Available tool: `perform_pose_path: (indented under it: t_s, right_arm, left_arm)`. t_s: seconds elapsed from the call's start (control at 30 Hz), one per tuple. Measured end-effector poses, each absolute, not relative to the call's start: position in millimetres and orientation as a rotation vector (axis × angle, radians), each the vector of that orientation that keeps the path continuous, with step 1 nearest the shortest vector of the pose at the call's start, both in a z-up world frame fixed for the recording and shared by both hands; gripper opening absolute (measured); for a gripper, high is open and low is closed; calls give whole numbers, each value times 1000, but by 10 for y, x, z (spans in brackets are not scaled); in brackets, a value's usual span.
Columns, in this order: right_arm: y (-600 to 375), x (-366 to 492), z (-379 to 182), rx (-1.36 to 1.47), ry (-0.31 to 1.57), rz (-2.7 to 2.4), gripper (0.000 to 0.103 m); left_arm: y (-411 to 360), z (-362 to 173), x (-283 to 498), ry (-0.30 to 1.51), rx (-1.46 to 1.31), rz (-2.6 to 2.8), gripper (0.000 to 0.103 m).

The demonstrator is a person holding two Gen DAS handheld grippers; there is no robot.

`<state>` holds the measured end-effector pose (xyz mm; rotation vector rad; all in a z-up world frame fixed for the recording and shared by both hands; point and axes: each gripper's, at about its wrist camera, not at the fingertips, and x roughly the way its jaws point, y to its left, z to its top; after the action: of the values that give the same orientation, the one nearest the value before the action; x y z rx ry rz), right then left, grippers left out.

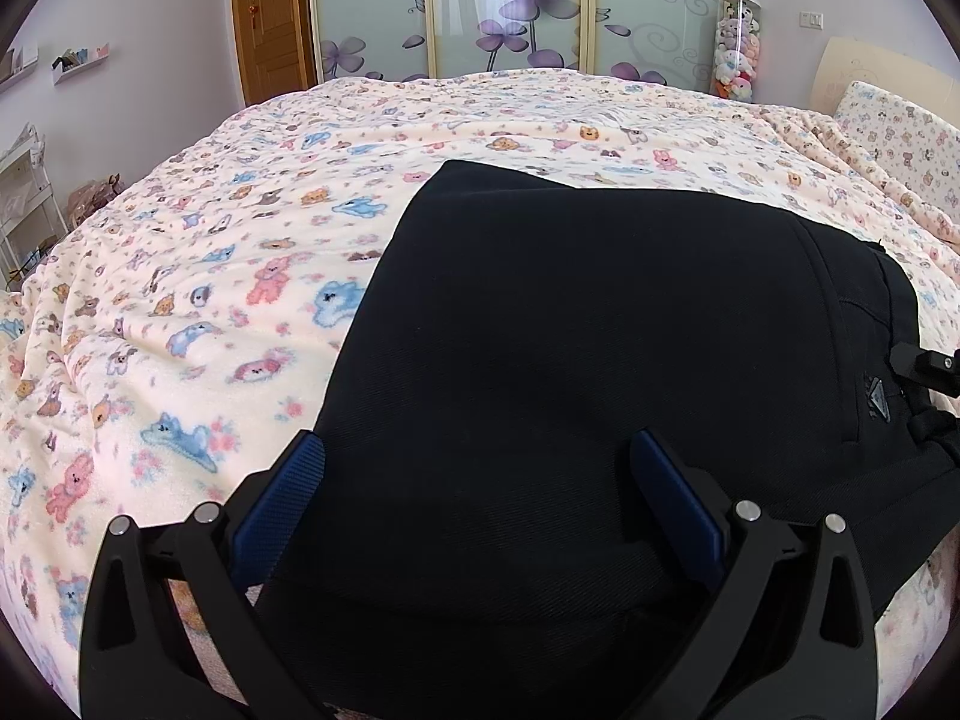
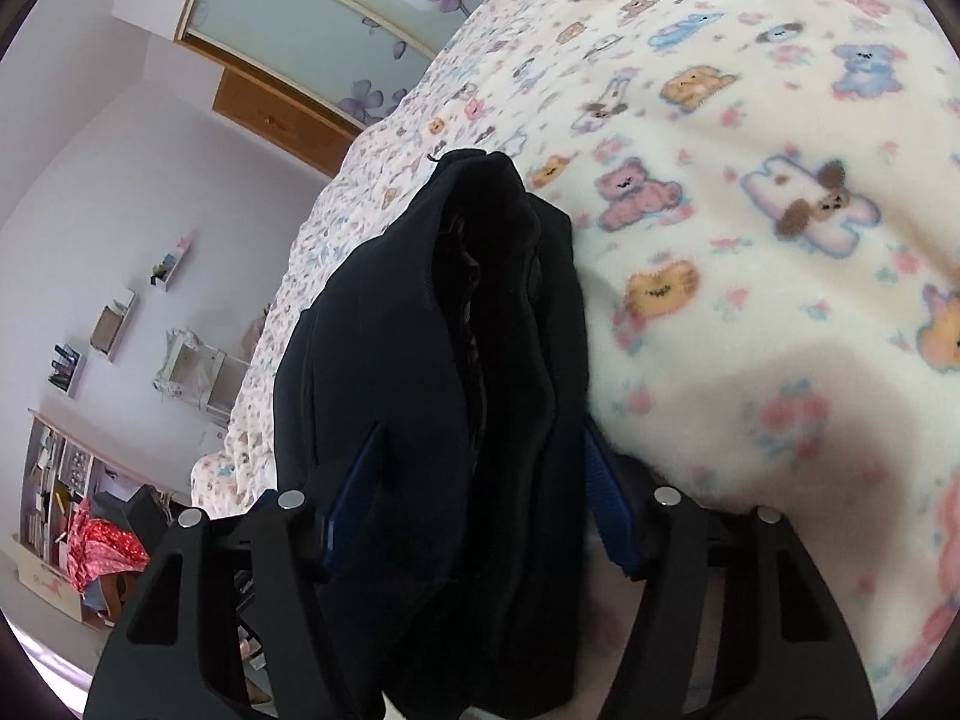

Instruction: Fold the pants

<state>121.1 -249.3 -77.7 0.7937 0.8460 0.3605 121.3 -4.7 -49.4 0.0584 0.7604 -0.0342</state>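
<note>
Black pants [image 1: 600, 330] lie folded in a thick stack on a bed with a cream animal-print blanket [image 1: 210, 300]. My left gripper [image 1: 477, 450] is open, its blue pads [image 1: 678, 498] spread wide, with the near edge of the pants between them. In the right wrist view the camera is rolled sideways. My right gripper [image 2: 483, 450] has its jaws around the layered end of the pants [image 2: 432, 330], the blue pads [image 2: 606, 498] against both sides of the stack. The right gripper's tip also shows in the left wrist view [image 1: 927, 366] at the pants' right edge.
The blanket [image 2: 750, 240] covers the whole bed. A pillow [image 1: 900, 138] lies at the far right. Wardrobe doors with purple flowers [image 1: 510, 6] stand behind the bed. A white rack [image 1: 24, 204] and wall shelves are on the left.
</note>
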Motion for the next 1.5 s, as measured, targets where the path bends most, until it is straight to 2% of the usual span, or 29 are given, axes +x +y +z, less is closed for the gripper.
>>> perform_pose_path:
  t_s: [0.07,0.17,0.3,0.53,0.7,0.9,1.03,1.17,1.4,1.47,1.5]
  right_arm:
    - [-2474,1217,-778,783,840,359,57]
    - [-2442,1197,-738,762,819,380,42]
    - [-2335,1126,-528,672,739,412,35]
    - [-1943,973,-70,476,587,510,34]
    - [-2033,1070,-186,536,626,478,34]
    - [-2049,1054,-194,540,646,477,34]
    - [-2037,1036,-199,545,650,472,34]
    - [-2040,1034,-210,550,656,470,34]
    - [-2062,1045,-236,555,667,468,34]
    - [-2067,1043,-243,557,669,467,34]
    - [-2070,1041,-248,558,670,466,34]
  left_arm:
    - [-57,-494,1214,760,59,-34,101]
    - [-43,-495,1219,761,57,-33,101]
    - [-20,-498,1229,768,46,-29,101]
    - [13,-520,1268,792,27,-7,101]
    - [70,-455,1220,760,-12,-35,101]
    - [474,-92,1222,684,-205,-178,101]
    - [830,-70,1678,858,-315,-301,101]
    - [1164,-303,2063,1024,-528,-378,101]
    - [1199,-574,2178,1079,-677,-439,101]
    - [1141,-602,2204,1083,-679,-449,96]
    - [1110,-611,2213,1085,-681,-460,83]
